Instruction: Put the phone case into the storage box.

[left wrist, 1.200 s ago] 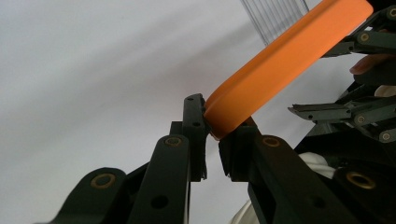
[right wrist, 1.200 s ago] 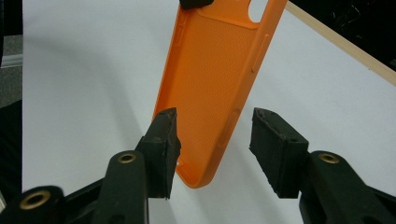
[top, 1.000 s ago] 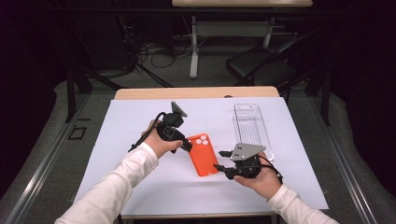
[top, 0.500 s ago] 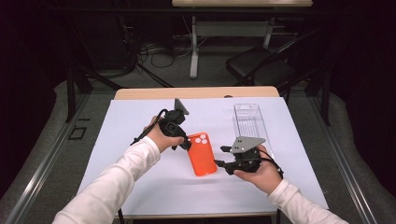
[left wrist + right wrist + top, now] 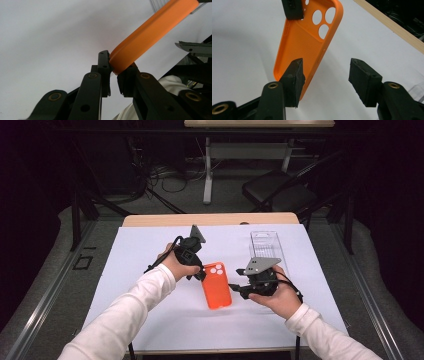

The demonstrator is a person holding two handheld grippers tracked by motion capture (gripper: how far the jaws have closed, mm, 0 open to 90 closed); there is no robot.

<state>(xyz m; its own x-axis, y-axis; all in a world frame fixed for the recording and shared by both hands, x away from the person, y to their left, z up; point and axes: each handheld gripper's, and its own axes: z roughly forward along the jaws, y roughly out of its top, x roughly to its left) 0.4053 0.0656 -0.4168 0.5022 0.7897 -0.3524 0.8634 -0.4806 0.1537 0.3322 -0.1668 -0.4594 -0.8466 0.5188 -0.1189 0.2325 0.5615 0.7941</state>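
The left gripper point(image 5: 199, 272) is pinching the orange phone case point(image 5: 216, 284) by its camera-hole end, the two jaws pressed tight on that corner. In the left gripper view the case point(image 5: 147, 35) runs up and away from the jaws, clamped right at the fingertips, so the hold is narrow and sits at one end only.

The right gripper point(image 5: 239, 290) stands beside the case's long edge, nearer its plain end, with its jaws spread and nothing pressed between them. In the right gripper view the case point(image 5: 307, 47) hangs tilted just ahead of the jaws, its lower edge overlapping one fingertip point(image 5: 295, 75), though I cannot tell whether they touch; the other fingertip is well apart from it.

What has changed: a second ago both grippers were bunched close at the case, which lay lower over the white worktop point(image 5: 150, 245). Since then the right gripper's jaws have been opening with the case no longer squeezed between them, and that hand has drawn off a little and risen. The left hand has barely shifted.

I read that as a handover: the case now depends on the left gripper alone, apparently lifted clear of the worktop at its far end. The clear plastic box point(image 5: 267, 245) lies beyond the right gripper, untouched. With such a small corner grip, the case could swing or slip if moved briskly.
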